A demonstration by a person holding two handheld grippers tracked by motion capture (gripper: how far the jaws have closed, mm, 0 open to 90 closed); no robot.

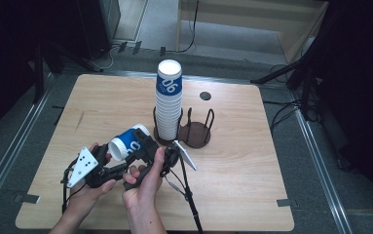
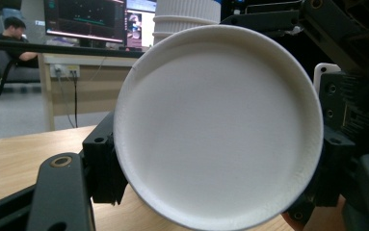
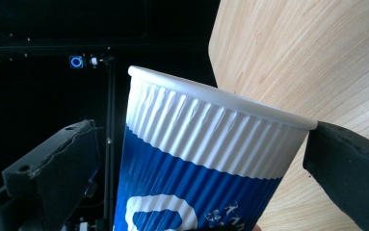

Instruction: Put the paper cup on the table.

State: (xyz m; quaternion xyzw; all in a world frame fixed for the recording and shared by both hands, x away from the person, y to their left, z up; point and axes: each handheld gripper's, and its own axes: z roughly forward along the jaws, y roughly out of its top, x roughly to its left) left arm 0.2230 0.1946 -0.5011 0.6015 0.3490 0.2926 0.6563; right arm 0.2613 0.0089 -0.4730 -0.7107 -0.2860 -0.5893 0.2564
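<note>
Cup (image 2: 218,127) hides left claw (image 1: 121,158) tips.

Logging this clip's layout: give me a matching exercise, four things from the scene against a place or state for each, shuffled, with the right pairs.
Things:
1. single cup
2. cup stack
3. empty holder
4. round dark spot

Places or states:
A. upside down in the left wire holder
B. on the tabletop, beyond the holders
C. lying sideways between the grippers
D. right of the stack, nothing in it

Pairs: 1-C, 2-A, 3-D, 4-B
</note>
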